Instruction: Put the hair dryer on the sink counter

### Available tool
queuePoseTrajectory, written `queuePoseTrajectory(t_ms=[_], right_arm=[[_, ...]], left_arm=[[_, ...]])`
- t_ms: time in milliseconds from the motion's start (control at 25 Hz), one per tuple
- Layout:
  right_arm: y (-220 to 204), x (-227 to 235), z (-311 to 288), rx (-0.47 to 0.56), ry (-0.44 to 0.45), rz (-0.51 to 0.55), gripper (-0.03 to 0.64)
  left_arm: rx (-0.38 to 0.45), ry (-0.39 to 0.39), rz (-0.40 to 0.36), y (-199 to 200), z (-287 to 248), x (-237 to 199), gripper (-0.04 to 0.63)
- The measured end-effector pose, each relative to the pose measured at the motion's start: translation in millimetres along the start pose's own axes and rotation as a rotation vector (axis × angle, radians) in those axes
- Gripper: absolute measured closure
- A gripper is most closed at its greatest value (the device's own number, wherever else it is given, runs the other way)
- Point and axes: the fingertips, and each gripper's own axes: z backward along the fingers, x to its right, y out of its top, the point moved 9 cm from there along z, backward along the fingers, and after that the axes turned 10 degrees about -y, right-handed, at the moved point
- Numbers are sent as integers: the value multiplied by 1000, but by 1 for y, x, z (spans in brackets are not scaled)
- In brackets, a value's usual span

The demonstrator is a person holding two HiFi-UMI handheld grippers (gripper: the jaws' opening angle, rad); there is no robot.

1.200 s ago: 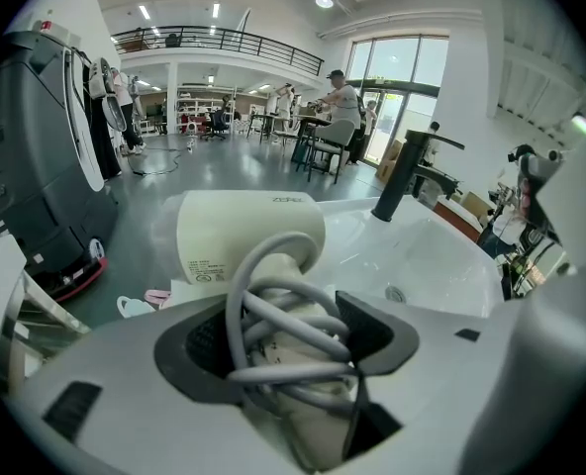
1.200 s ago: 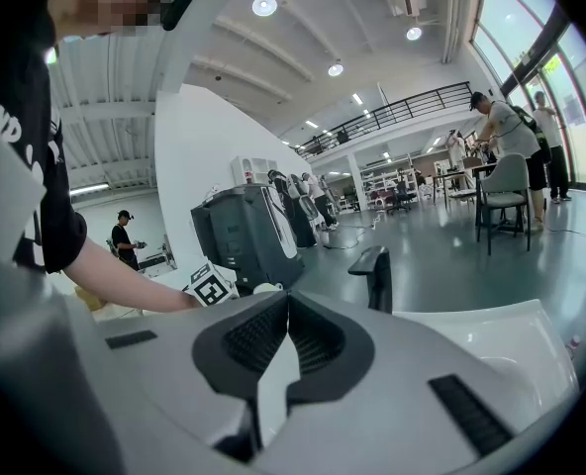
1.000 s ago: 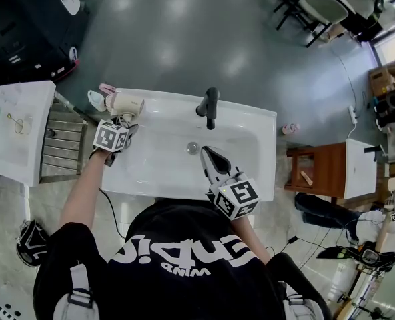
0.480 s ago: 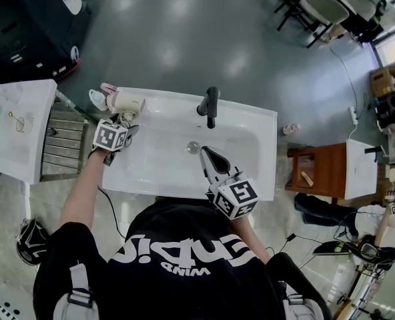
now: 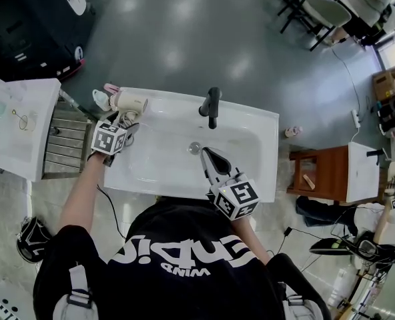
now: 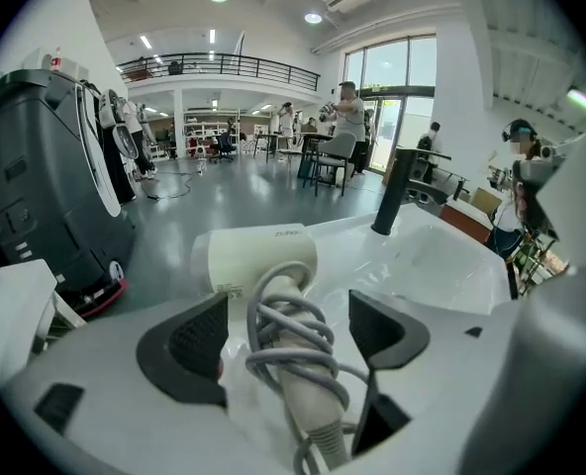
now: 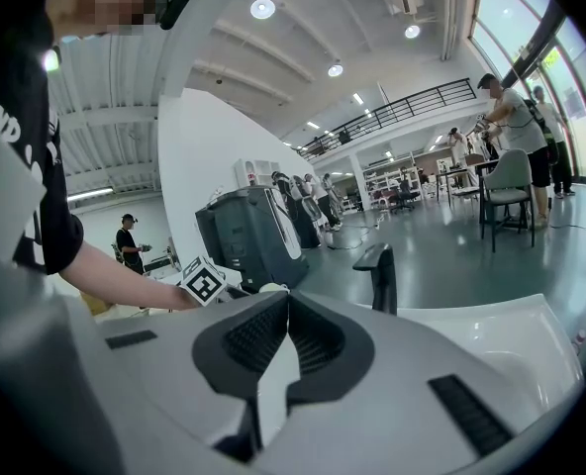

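Cream-white plastic hair dryer point(image 5: 131, 101), grey cord wound round handle, lies on back-left corner of white ceramic sink counter point(image 5: 254, 124). Left gripper point(image 5: 127, 125): jaws just been opening, wide apart, handle between them, pads clear of it. Right gripper point(image 5: 207, 157): jaws pinched together, empty, over basin. Release step; placement looks done. Next: draw left gripper back without snagging cord.

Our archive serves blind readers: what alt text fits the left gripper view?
A cream hair dryer, cord wound round its handle, lies on the white sink counter between the open jaws of the left gripper, which have just been opening. A black faucet stands behind.
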Motion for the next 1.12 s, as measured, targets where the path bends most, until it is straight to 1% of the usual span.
queuePoseTrajectory(t_ms=[240,320,440,520,600,800,960,1120], right_arm=[[0,1,2,11,14,-6,598],[0,2,5,14,16,-8,598],[0,3,9,17,19,-12,598],[-1,4,11,18,21,-15,598],[-2,5,12,20,26,-18,598],[-5,9,17,23,33,-34,598],[-5,12,22,22,28,-40,598],[-6,16,26,24,18,-39,598]], left_arm=[[75,42,8,10,20,9,222],[95,60,3,13,27,14,273],[133,102,-54,16,36,25,357],[154,112,-74,18,39,33,399],[172,111,-69,19,41,40,441],[228,94,-15,23,45,63,504],[260,87,-1,26,50,82,555],[271,27,22,22,50,101,575]])
